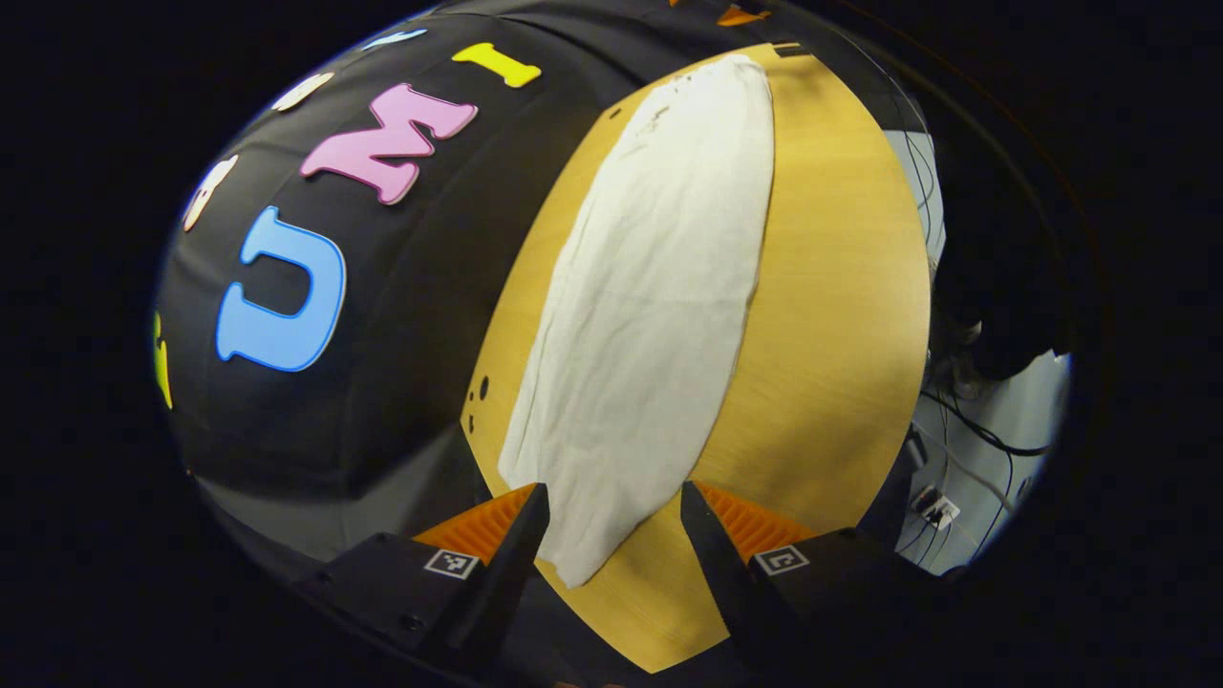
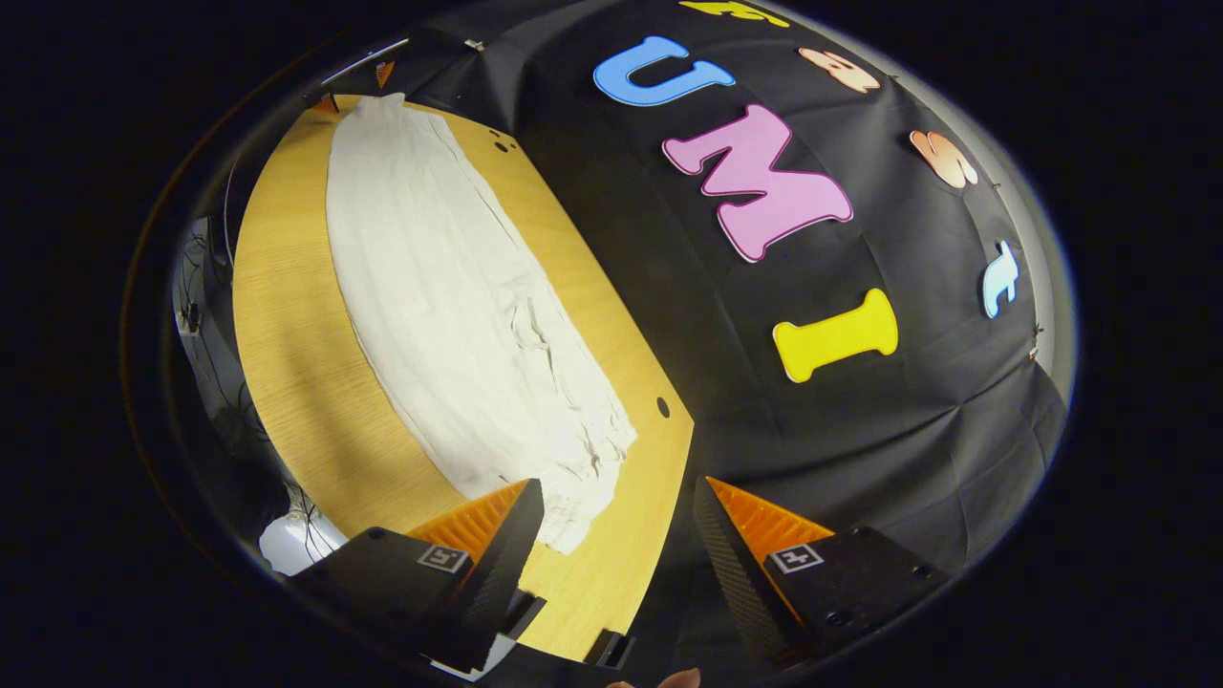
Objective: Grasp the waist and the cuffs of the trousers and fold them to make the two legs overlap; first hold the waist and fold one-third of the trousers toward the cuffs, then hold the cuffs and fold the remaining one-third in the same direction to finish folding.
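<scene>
Trousers (image 1: 650,315) are lying long and flat on the desk (image 1: 831,344), legs apparently already overlapped. Left tool (image 1: 611,535) is hovering spread at one narrow end of the trousers, gripping nothing; right tool (image 2: 616,530) is hovering spread at the other, rumpled end (image 2: 583,449). Risk, as I judge it: pinching just the top layer there would be dragging the legs apart during folding.

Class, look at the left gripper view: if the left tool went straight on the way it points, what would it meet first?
Most likely the near end of the white trousers, lying flat on the wooden table between the open left tool fingers; depth is uncertain.
</scene>
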The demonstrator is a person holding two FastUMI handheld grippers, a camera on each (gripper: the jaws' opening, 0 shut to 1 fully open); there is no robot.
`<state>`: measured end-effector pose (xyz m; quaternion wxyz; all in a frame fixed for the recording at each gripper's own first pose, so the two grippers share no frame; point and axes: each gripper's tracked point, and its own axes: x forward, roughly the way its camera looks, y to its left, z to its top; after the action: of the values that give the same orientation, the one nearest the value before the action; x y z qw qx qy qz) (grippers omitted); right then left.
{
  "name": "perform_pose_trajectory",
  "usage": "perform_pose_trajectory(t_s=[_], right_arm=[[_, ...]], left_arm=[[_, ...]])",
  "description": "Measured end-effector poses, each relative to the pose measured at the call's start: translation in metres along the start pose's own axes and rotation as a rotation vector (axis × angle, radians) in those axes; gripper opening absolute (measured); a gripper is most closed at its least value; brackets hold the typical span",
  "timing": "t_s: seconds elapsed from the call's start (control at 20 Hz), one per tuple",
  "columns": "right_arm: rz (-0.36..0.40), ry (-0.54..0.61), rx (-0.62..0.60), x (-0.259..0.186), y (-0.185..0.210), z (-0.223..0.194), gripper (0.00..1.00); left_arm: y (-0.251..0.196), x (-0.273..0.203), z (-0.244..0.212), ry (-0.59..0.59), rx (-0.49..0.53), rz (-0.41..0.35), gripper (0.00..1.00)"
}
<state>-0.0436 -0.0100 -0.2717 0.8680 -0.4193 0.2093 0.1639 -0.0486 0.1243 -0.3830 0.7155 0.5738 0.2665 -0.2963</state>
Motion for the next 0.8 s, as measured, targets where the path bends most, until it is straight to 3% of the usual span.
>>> perform_pose_trajectory(t_s=[0.4, 0.7, 0.75, 0.8], right_arm=[[0.009, 0.043, 0.005, -0.008, 0.009, -0.014, 0.97], [0.011, 0.059, -0.001, 0.001, 0.005, -0.021, 0.98], [0.018, 0.058, -0.009, 0.004, 0.007, -0.021, 0.97], [0.028, 0.054, -0.022, 0.008, 0.01, -0.02, 0.97]], left_arm=[[0.01, 0.061, -0.017, 0.071, 0.114, -0.068, 0.84], [0.016, 0.094, -0.021, 0.116, 0.137, -0.119, 0.55], [0.014, 0.097, -0.022, 0.118, 0.159, -0.12, 0.27], [0.015, 0.1, -0.02, 0.114, 0.187, -0.109, 0.17]])
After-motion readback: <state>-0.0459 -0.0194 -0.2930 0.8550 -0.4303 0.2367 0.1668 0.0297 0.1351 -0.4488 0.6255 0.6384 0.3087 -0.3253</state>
